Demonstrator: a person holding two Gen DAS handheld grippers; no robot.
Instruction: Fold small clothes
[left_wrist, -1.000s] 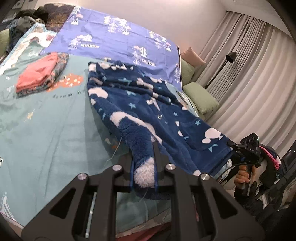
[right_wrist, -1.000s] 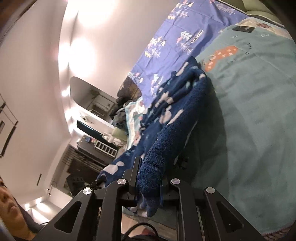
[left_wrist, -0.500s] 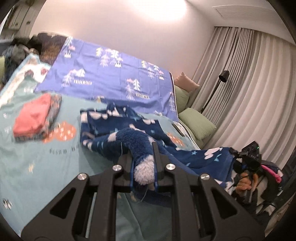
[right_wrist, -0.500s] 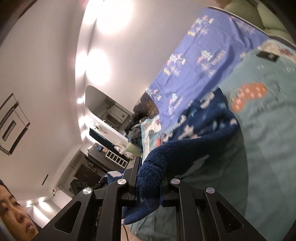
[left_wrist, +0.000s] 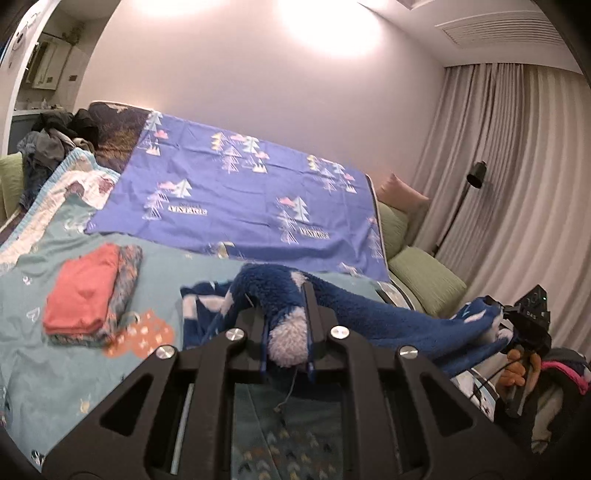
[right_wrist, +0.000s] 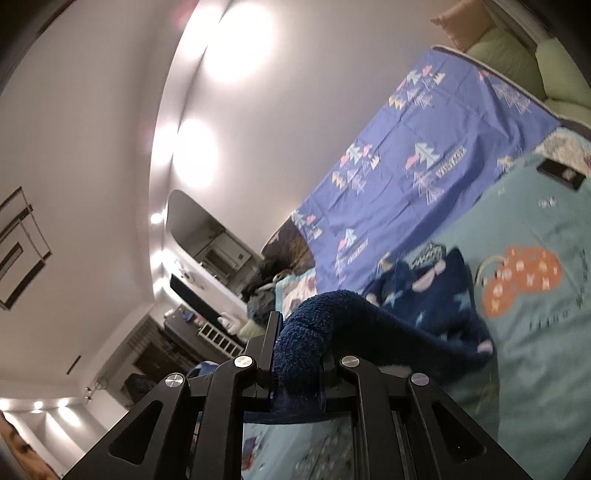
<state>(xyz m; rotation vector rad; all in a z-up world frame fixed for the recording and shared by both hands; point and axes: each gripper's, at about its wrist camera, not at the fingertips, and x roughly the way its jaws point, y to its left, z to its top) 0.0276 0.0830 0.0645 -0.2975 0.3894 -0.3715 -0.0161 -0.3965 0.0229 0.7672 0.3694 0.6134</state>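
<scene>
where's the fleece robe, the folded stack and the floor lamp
robe (left_wrist: 388, 314), left wrist view, stretched fleece span
stack (left_wrist: 83, 291), left wrist view, red top garment
lamp (left_wrist: 476, 175), left wrist view, black shade

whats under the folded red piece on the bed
The red piece lies on a folded grey-patterned garment, whose right edge shows. Any further layers beneath are covered.

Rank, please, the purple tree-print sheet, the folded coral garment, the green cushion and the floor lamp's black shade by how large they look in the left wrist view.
1. purple tree-print sheet, by far the largest.
2. folded coral garment and green cushion: these look about alike, so I would not rank them.
3. floor lamp's black shade, the smallest, though it also stands farthest away.
</scene>
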